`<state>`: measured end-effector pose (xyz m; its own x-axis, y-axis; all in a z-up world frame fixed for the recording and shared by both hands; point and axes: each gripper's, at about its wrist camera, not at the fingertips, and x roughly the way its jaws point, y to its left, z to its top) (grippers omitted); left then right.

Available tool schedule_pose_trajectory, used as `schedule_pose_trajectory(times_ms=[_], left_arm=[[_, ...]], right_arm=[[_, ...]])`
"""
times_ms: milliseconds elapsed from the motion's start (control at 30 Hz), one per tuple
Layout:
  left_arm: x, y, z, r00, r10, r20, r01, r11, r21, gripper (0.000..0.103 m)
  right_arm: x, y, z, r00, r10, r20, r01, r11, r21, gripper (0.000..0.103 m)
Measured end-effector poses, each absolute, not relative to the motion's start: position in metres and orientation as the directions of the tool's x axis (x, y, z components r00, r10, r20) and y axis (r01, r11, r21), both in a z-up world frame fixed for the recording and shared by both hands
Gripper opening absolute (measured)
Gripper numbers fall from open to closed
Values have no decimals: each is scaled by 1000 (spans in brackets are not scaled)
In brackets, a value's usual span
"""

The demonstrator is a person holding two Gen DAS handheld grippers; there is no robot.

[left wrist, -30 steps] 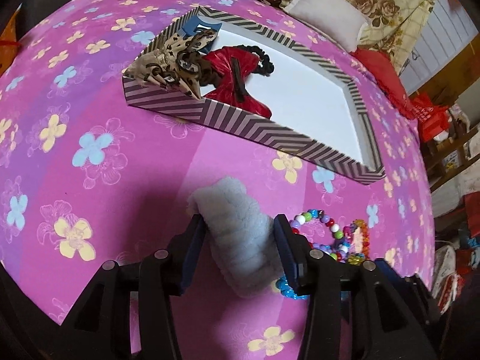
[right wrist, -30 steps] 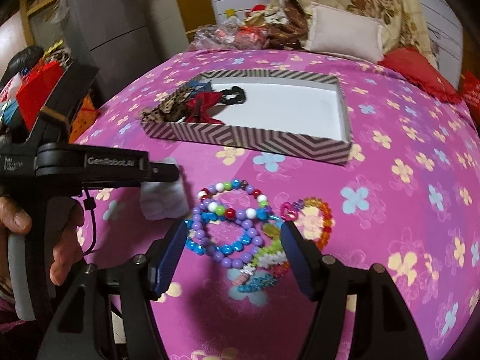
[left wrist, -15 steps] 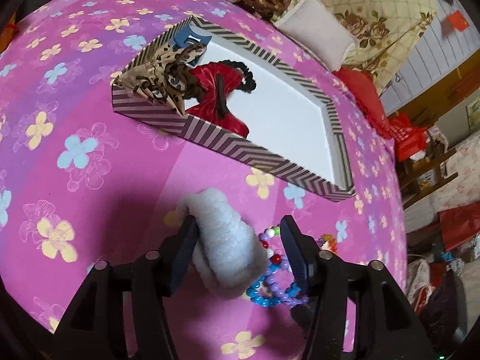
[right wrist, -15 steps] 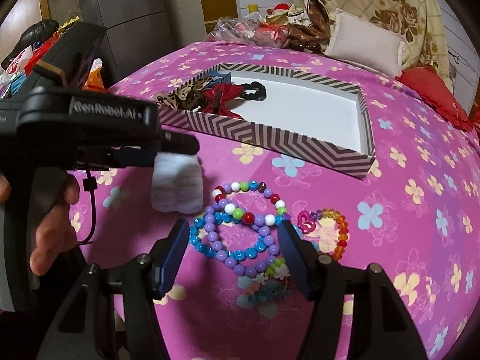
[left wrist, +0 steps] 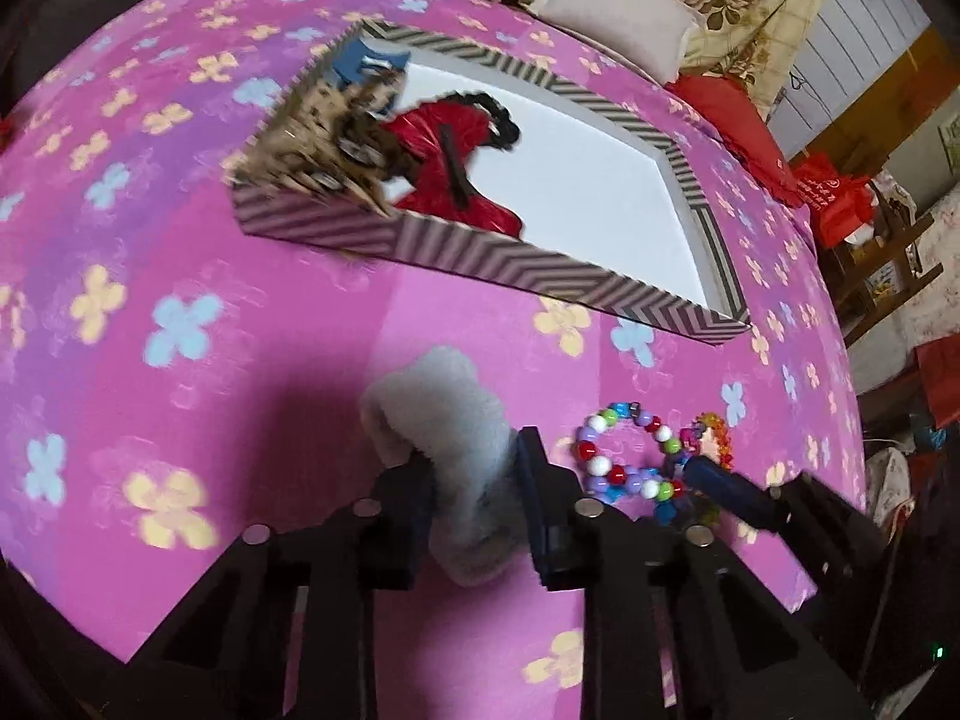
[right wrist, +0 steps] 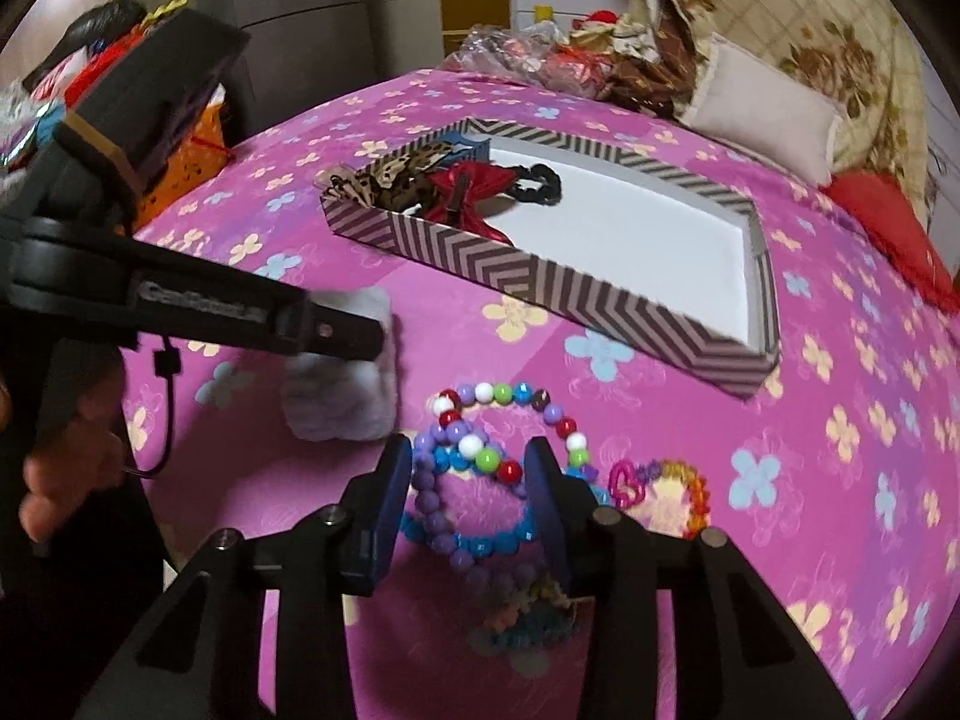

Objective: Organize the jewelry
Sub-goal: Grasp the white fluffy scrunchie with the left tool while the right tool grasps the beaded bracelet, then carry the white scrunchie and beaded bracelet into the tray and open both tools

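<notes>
Left gripper (left wrist: 474,480) clamped on the fluffy grey scrunchie (left wrist: 447,420), held just above the pink flowered bedspread (left wrist: 180,240). Right gripper (right wrist: 468,480) set down over the beaded bracelets (right wrist: 480,456), fingers narrowed around the bead loops; a firm grip cannot be told. Beyond lies the striped box (left wrist: 480,252), bows at its left end. Judged step: pickup. Next: carry the scrunchie over the box wall, release inside.

bed cover (right wrist: 810,420): pink, flowered
pillow (right wrist: 765,111): pale, at bed head
wall (left wrist: 864,6): white panelling
cabinet (right wrist: 300,6): grey, beside bed
</notes>
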<state>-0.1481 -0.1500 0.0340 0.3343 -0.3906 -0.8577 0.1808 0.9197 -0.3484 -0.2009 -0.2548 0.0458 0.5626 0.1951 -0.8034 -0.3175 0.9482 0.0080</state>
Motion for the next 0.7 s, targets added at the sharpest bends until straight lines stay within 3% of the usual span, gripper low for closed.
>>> schedule_pose_trajectory(times_ms=[133, 333, 700], left_arm=[[-150, -138, 43, 354, -367, -860, 204, 928, -312, 22], [-151, -130, 42, 354, -347, -869, 203, 935, -290, 22], [-154, -127, 46, 372, -346, -861, 202, 936, -289, 22]], right_arm=[[-189, -249, 40, 525, 201, -827, -372, 928, -10, 39], [-179, -259, 34, 461, 316, -829, -388, 912, 131, 9], [-183, -279, 54, 512, 381, -770, -324, 916, 238, 10]])
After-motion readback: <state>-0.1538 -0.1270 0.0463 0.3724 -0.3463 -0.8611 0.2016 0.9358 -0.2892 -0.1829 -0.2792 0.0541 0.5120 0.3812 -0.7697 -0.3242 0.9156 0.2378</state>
